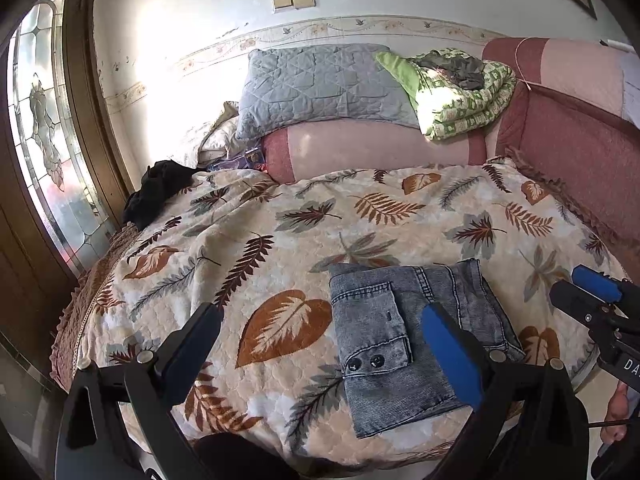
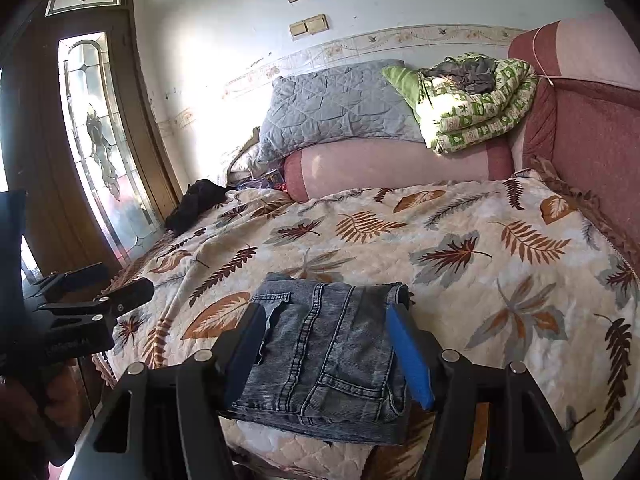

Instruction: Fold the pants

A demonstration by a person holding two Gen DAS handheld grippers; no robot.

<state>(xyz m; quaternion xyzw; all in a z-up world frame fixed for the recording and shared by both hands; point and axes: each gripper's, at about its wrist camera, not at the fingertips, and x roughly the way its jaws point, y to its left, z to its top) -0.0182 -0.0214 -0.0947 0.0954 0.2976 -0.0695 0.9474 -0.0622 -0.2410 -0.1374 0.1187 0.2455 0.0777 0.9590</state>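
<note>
The grey-blue denim pants (image 1: 404, 340) lie folded into a compact stack near the front edge of the bed; in the right wrist view the pants (image 2: 328, 360) sit right in front of me. My left gripper (image 1: 320, 320) is open and empty, above the bed just left of the pants. My right gripper (image 2: 326, 326) is open and empty, its fingers apart above the folded pants without gripping them. The right gripper also shows at the right edge of the left wrist view (image 1: 592, 292), and the left gripper at the left of the right wrist view (image 2: 100, 284).
The bed has a leaf-patterned quilt (image 1: 280, 240). At the back lie a grey pillow (image 1: 320, 84), a pink bolster (image 1: 380, 144) and a green folded blanket (image 1: 460, 88). A black garment (image 1: 160, 188) lies at the bed's left edge by a glass door (image 1: 48, 140). A red headboard (image 1: 580, 160) is on the right.
</note>
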